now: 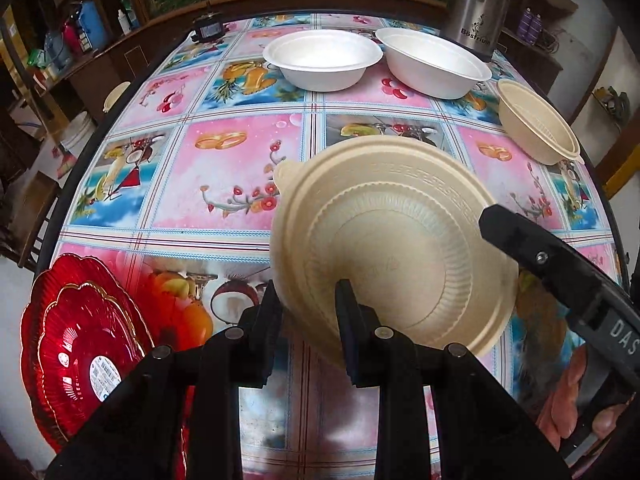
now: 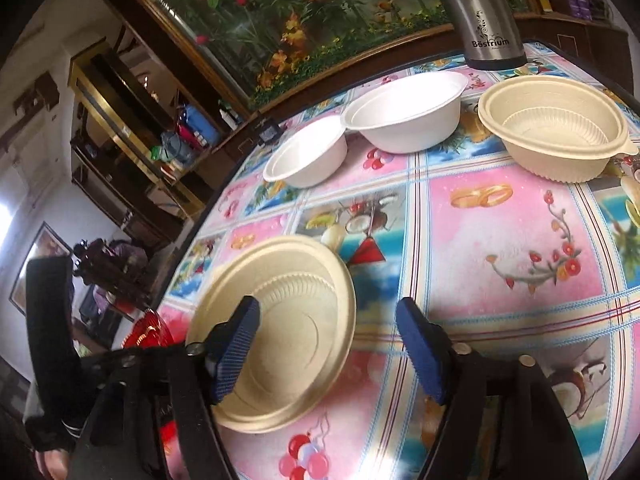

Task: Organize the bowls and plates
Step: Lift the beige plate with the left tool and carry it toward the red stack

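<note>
My left gripper (image 1: pixel 310 312) is shut on the near rim of a beige ribbed plastic bowl (image 1: pixel 392 248) and holds it tilted above the table. The same bowl shows in the right wrist view (image 2: pixel 280 332). My right gripper (image 2: pixel 328 344) is open and empty, right beside that bowl; one of its fingers (image 1: pixel 540 256) reaches into the left wrist view at the bowl's right edge. A second beige bowl (image 2: pixel 556 128) sits at the far right. Two white bowls (image 2: pixel 308 152) (image 2: pixel 408 114) stand at the back. Stacked red plates (image 1: pixel 80 344) lie at the near left.
A steel thermos jug (image 2: pixel 484 20) stands at the table's back edge behind the white bowls. A small black object (image 1: pixel 206 28) sits at the back left corner. The fruit-patterned tablecloth (image 2: pixel 500 240) covers the table; shelves and clutter stand beyond the left edge.
</note>
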A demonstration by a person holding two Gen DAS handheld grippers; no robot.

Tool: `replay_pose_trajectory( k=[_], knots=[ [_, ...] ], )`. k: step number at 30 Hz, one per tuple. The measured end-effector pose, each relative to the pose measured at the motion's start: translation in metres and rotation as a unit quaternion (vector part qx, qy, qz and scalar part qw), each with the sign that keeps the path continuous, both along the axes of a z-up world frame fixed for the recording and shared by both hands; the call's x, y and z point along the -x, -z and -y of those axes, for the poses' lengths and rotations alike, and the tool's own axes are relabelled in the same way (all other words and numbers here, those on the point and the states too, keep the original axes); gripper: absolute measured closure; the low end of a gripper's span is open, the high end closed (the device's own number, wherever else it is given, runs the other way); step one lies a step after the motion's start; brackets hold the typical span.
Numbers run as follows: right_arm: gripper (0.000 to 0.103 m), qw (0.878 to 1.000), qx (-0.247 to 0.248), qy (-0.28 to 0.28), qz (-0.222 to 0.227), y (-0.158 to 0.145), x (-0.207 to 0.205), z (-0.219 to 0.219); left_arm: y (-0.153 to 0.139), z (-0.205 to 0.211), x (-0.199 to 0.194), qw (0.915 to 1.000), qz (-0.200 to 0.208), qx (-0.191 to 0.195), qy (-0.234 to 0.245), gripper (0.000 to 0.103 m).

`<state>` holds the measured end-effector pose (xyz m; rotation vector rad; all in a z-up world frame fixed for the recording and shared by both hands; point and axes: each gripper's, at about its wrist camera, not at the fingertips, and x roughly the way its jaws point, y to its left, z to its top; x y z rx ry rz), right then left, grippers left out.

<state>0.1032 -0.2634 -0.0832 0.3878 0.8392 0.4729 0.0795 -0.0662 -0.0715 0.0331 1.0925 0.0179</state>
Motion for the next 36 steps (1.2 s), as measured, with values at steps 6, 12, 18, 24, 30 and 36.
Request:
replay_pose_trajectory(
  k=[6, 12, 18, 24, 30, 36],
  knots=[
    [0.058, 1.000, 0.010, 0.010, -0.016, 0.008, -0.002, 0.001, 0.003, 0.000, 0.000, 1.0000, 0.002, -0.001, 0.002, 0.079],
    [0.065, 1.000, 0.018, 0.010, -0.024, 0.010, -0.004, 0.000, 0.005, 0.000, 0.000, 1.0000, 0.005, -0.004, 0.002, 0.079],
    [0.078, 0.999, 0.023, 0.005, -0.026, 0.012, -0.004, -0.003, 0.005, 0.000, 0.000, 0.9999, 0.010, -0.008, 0.001, 0.079],
    [0.086, 1.000, 0.018, -0.001, -0.025, 0.012, -0.004, -0.006, 0.007, 0.001, 0.000, 0.9999, 0.011, -0.008, 0.001, 0.079],
    [0.089, 1.000, 0.017, -0.003, -0.020, 0.011, -0.003, -0.008, 0.010, -0.001, -0.001, 1.0000, 0.009, 0.001, -0.002, 0.079],
    [0.093, 1.000, 0.018, -0.002, -0.020, 0.012, -0.003, -0.009, 0.014, 0.000, -0.001, 1.0000, 0.008, 0.001, 0.000, 0.079]
  ],
)
